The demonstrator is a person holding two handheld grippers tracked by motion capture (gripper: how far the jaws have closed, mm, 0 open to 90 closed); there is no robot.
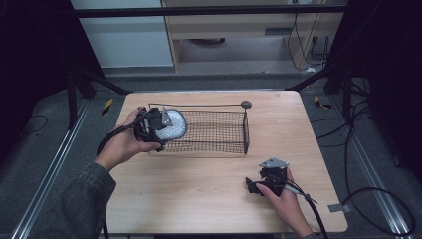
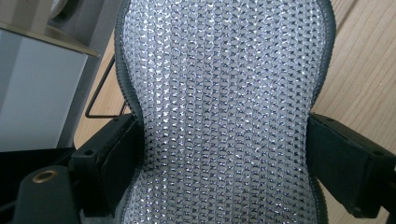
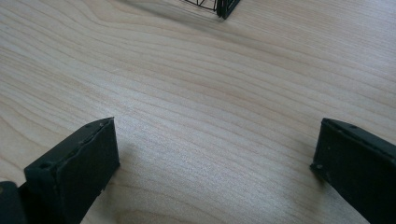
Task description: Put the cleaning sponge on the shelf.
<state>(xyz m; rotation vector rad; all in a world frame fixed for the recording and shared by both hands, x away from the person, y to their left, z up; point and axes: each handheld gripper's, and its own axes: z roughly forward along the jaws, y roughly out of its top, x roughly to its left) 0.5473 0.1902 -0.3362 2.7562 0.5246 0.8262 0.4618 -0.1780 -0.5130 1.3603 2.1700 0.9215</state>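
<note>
Jaws of left gripper (image 1: 158, 127) clamped on silver mesh pad (image 2: 224, 107), one black jaw pressing each side at pad's narrow waist. Pad held over left end of black wire basket (image 1: 219, 130), far-centre on wooden table (image 1: 209, 199), tilted up above basket rim. Right gripper (image 1: 254, 186) low over near-right table, well apart from basket, jaws spread wide, bare wood between them. Basket corner (image 3: 224, 7) just visible beyond right jaws.

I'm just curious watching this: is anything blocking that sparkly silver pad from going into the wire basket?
Nothing visible does. The left gripper holds the silver pad at the wire basket's left end, and the mesh floor beside it looks bare.
</note>
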